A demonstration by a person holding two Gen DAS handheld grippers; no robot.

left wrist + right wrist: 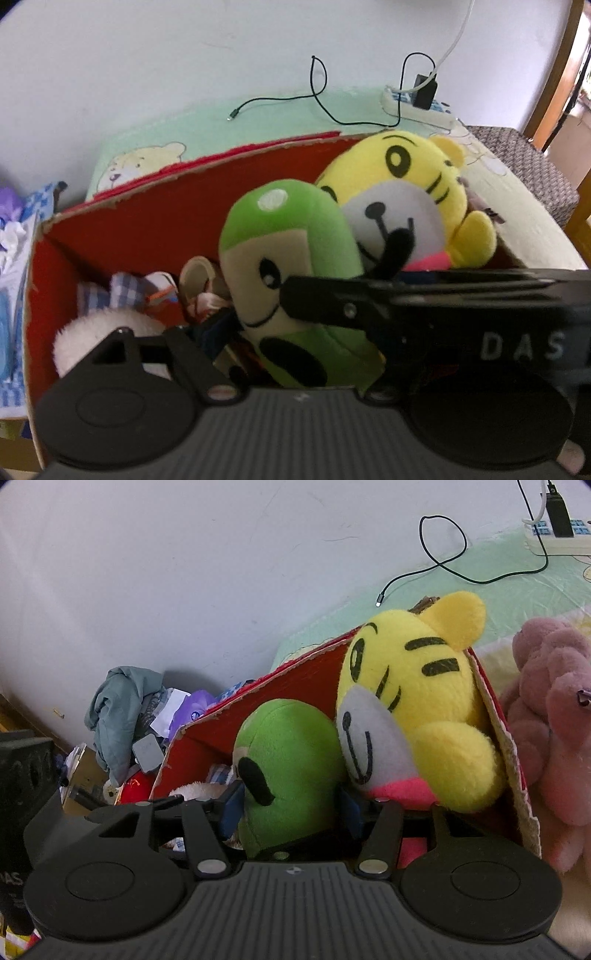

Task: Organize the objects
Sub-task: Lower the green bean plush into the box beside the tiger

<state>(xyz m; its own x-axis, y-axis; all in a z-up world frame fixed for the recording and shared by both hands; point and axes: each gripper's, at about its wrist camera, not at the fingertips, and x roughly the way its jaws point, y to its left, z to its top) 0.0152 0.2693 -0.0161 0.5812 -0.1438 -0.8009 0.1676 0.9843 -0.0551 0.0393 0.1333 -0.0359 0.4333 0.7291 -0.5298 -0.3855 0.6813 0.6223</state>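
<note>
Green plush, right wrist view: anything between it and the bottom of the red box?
Yes. The green plush sits between the right tool's fingers above a pile: a white fuzzy toy, checked cloth and tape roll cover the box floor.

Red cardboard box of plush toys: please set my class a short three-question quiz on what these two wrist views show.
1. True or false: the yellow striped tiger plush toy lies on the floor outside the red cardboard box.
2. Which thing sits between the blue pads of the right hand-held gripper? A) the green plush toy with black eyes; B) a wooden block; C) the tiger.
3. In the right wrist view, what lies just outside the box's right wall?

Key: 1 false, it is in the box; 2 A; 3 the pink plush toy.
</note>
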